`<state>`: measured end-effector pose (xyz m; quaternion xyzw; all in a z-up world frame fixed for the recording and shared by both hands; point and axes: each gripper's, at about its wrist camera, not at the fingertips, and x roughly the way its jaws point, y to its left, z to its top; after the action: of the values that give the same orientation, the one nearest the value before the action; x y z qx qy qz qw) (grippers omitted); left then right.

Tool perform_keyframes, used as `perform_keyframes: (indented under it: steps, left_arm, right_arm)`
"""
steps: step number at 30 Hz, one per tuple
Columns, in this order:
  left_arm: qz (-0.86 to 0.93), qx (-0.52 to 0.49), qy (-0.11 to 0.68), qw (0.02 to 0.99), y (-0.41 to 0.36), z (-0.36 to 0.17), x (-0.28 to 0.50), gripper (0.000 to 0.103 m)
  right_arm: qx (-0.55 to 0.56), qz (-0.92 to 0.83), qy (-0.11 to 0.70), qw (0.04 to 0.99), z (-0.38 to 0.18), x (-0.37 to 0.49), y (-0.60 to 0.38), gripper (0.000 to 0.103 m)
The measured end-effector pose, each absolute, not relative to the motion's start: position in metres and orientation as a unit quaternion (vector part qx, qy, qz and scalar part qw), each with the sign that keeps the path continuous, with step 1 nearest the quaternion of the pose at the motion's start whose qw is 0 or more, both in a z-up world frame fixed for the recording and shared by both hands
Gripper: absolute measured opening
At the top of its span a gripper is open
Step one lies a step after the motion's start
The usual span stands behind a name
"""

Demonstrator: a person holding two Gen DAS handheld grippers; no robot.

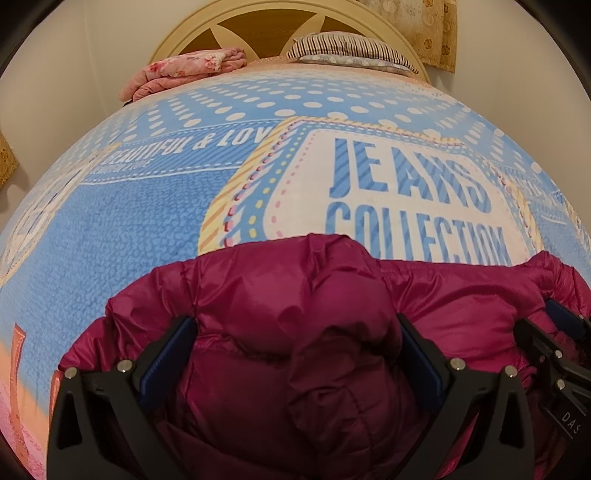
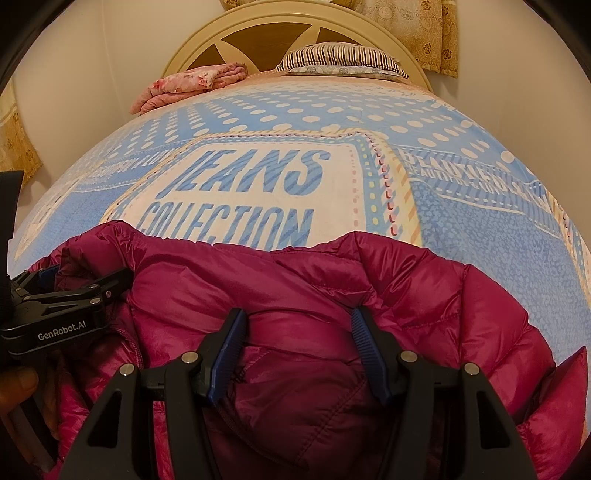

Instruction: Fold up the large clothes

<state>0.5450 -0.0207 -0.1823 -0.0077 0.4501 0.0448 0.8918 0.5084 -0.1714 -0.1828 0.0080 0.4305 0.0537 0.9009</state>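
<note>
Both claws fill the near edge of my views. Left gripper (image 1: 297, 343) has its jaws spread wide, with a puffed fold of the magenta down jacket (image 1: 280, 295) bulging up between the blue ribbed pads (image 1: 168, 360); I cannot tell whether the pads press the fabric or only straddle it. Right gripper (image 2: 297, 345) stands at a narrower gap, jaws parted, jacket cloth and a thin dark cord lying between its fingers (image 2: 369, 350); contact is likewise unclear.

Jacket (image 2: 332, 280): glossy quilted nylon, stitched into puffy channels, crumpled and bunched at the near end of the bed. Its near portion is cut off by the frame edge and by the black gripper bodies, so I cannot make out its full outline or which part is the sleeve.

From the left wrist camera the right gripper (image 1: 554, 347) shows only partly at the right edge; from the right wrist camera the left gripper (image 2: 70, 291) appears at the left edge, its tips buried in jacket folds.

Blue blanket (image 1: 147, 221) covers the bed: nubbly fleece, white dots, printed "JEANS COLLECTION"; the lower letters are hidden by the jacket. At the far end: folded pink floral cloth (image 1: 184, 72), striped pillow (image 1: 347, 50), cream arched headboard (image 1: 266, 14), its top cut off.
</note>
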Motion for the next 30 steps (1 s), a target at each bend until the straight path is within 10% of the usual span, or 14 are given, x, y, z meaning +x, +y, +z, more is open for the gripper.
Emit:
perform_keyframes:
  steps: [16, 30]
  left_arm:
    - [-0.059, -0.025, 0.395, 0.916, 0.004, -0.109, 0.47, 0.096]
    - [-0.09, 0.002, 0.378, 0.921, 0.11, -0.12, 0.194, 0.102]
  right_arm:
    - [0.033, 0.072, 0.407, 0.91, -0.121, 0.458, -0.207, 0.064]
    - [0.078, 0.042, 0.444, 0.892, -0.12, 0.151, -0.28, 0.067]
